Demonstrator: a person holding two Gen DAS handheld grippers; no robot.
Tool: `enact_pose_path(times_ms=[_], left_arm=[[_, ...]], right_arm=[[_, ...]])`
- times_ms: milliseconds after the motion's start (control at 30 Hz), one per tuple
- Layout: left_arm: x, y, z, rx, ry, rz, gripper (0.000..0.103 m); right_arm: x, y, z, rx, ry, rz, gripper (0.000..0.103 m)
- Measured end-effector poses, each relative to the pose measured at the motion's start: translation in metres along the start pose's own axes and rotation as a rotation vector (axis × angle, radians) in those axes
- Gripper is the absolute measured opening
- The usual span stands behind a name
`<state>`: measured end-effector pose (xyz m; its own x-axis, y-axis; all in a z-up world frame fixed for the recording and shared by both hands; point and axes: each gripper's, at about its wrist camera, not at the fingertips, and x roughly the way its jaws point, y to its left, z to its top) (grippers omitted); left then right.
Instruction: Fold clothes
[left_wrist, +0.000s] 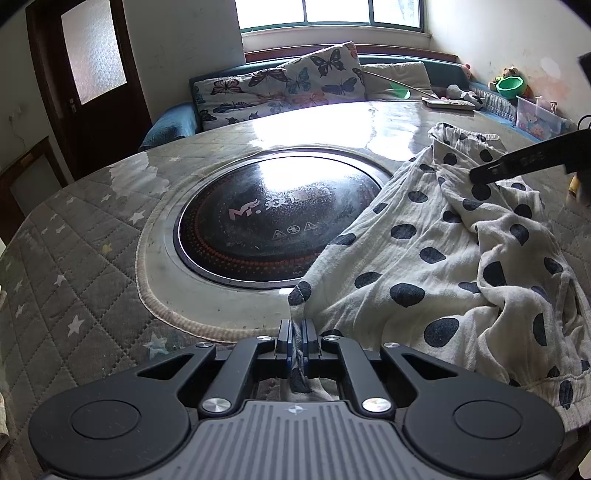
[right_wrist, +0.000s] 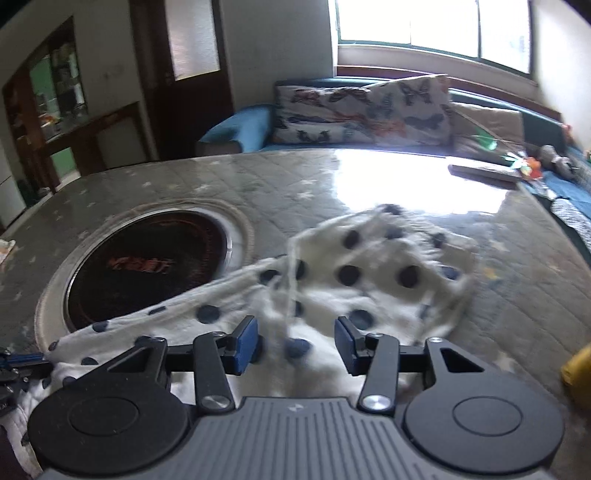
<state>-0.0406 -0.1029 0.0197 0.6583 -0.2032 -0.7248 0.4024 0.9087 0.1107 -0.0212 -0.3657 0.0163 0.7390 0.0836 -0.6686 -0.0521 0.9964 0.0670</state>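
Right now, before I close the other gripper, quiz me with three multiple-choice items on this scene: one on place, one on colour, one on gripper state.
1. Where does the polka-dot garment lie relative to the round black cooktop?
A. To its right, an edge overlapping the cooktop
B. To its left, well clear of it
C. On the sofa

2. What colour are the garment's dots?
A. Red
B. Dark navy
C. Green

3. How do the grippers stand?
A. Both open
B. Left gripper shut on fabric, right gripper open
C. Left open, right shut

Answers: 1 A, the cloth drapes over the cooktop's right rim. 2 B, the spots look dark blue-black on white. 3 B, cloth is pinched between the left pads, while the right pads stand apart above the garment.
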Motion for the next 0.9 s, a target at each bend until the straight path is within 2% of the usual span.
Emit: enact_pose_path(times_ms=[33, 67, 133, 200, 433, 567, 700, 900], left_arm=[[0.0, 0.0, 0.0, 0.0, 0.0, 0.0, 0.006], [0.0, 0.0, 0.0, -0.002, 0.0, -0.001, 0.006], [0.0, 0.001, 0.0, -0.004, 0.0, -0.002, 0.006], [0.0, 0.001, 0.0, -0.006, -0.001, -0.004, 0.006], [0.0, 0.002, -0.001, -0.007, -0.003, -0.007, 0.006], [0.0, 0.002, -0.001, -0.005, -0.005, -0.008, 0.006], [0.0, 0.004, -0.001, -0.01, -0.006, -0.012, 0.007], [0.0, 0.005, -0.001, -0.009, -0.006, -0.015, 0.008]], right_arm=[[0.004, 0.003, 0.001, -0.004, 0.009, 0.005, 0.037], [0.007, 0.005, 0.002, -0.005, 0.019, 0.009, 0.026], [0.013, 0.009, 0.002, -0.007, 0.038, 0.018, 0.013], [0.012, 0.011, 0.002, -0.011, 0.04, 0.015, 0.005], [-0.043, 0.004, -0.011, -0.065, -0.032, -0.081, 0.004], [-0.076, -0.012, -0.031, -0.054, -0.031, -0.147, 0.004], [-0.096, -0.027, -0.055, -0.028, 0.018, -0.227, 0.004], [-0.107, -0.036, -0.079, 0.015, 0.126, -0.242, 0.005]])
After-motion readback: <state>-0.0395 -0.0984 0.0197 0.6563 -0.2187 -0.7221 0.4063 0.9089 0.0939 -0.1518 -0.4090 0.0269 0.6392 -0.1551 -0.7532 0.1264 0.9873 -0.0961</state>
